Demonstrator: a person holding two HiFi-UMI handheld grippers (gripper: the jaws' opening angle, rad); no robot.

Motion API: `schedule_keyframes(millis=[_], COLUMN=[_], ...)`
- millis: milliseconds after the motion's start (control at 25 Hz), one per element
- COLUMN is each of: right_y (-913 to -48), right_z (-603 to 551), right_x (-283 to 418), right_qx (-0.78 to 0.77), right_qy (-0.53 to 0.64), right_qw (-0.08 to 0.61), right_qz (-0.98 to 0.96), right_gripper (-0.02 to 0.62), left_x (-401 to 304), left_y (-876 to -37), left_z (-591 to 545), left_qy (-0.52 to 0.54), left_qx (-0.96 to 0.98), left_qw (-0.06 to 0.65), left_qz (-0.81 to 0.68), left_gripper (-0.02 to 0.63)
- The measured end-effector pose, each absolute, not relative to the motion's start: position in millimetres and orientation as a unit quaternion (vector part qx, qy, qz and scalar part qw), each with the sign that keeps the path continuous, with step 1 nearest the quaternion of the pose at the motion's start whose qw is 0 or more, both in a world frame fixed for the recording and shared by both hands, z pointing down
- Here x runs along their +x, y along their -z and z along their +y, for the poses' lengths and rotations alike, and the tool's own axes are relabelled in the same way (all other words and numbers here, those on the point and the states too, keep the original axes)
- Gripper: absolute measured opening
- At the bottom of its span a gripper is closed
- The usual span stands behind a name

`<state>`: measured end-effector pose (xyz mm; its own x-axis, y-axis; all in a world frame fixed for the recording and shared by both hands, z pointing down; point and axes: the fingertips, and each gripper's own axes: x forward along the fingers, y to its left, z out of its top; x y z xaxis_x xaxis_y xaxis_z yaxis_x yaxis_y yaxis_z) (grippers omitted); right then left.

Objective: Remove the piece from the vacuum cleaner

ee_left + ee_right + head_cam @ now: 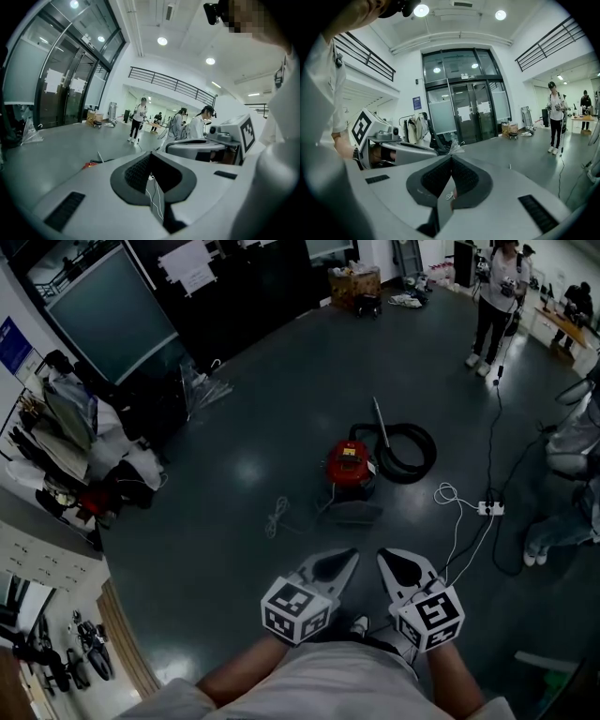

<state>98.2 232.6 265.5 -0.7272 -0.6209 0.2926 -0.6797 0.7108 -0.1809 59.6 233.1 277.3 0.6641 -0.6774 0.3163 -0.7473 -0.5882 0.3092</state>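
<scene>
As both grippers hang low over the dark floor [234, 549], close to my body, I note from the left: a loaded clothes rack [80, 432] at the floor's left edge, then a loose white cord [277, 516] lying on the floor. Next is the red vacuum cleaner [349, 463], upright near the middle of the floor and well apart from both grippers. A flat grey part [356, 513] lies just beside its base on my side; touching or not, I cannot tell. Black hose [412, 454] is coiled at its right, with a rigid tube [379, 416] pointing toward the far edge. Further right lies a white power strip [491, 508] with its lead. A person [497, 296] stands near the far right corner. My left gripper [349, 559]: fingers pressed together, nothing between them. My right gripper [386, 559]: fingers likewise pressed together, empty.
</scene>
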Motion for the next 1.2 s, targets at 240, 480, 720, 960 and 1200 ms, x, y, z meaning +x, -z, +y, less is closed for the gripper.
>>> schedule_keyframes(millis=[240,480,720,960,1200], right_y=[-286,-302,-324,-361,-422], right_z=[185,111,30,-28,-77], right_x=[90,67,43,36,43], right_qx=[0.358,0.375,0.393,0.405,0.397], right_qy=[-0.146,-0.152,-0.166,-0.188,-0.21], right_qw=[0.12,0.125,0.126,0.139,0.167], right_qz=[-0.915,-0.906,-0.896,-0.884,-0.877], right_gripper=[0.015,0.015,0.015,0.015,0.017], left_x=[48,25,0,-9,-9], left_y=[-292,-310,-336,-383,-443], left_z=[182,107,26,-33,-83], left_qy=[-0.084,-0.09,-0.113,-0.148,-0.159], left_qx=[0.887,0.896,0.91,0.919,0.92], left_qw=[0.211,0.206,0.185,0.177,0.175], left_qz=[-0.403,-0.384,-0.353,-0.32,-0.313], left_gripper=[0.005,0.005,0.005,0.005,0.005])
